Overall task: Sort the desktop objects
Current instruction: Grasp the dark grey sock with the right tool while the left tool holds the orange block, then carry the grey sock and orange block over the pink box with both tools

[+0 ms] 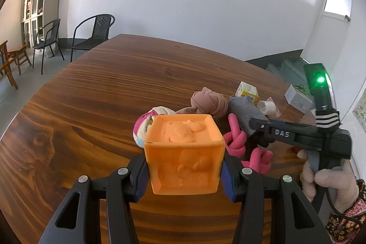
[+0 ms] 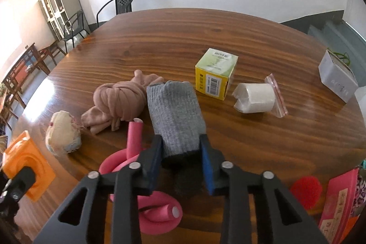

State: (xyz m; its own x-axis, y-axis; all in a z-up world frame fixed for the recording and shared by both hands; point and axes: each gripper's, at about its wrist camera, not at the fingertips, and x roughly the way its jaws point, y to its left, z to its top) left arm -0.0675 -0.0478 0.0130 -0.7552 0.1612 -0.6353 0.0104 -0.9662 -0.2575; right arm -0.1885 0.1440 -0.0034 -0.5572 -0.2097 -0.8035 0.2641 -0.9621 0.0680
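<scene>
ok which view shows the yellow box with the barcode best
The right wrist view. There the yellow box stands in the open on the table, with its green top and both barcodes readable as such. In the left wrist view it is small and far off, partly hidden behind the grey sock.

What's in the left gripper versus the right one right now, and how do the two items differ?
The left gripper is shut on the orange cube, a rigid-looking block with raised relief figures on its faces. The right gripper is shut on the grey sock, a soft knitted roll with a dark end. The orange cube is boxy and gripped on two flat sides; the grey sock is long and gripped near its dark end. Both items sit between blue pads above the wooden table.
</scene>
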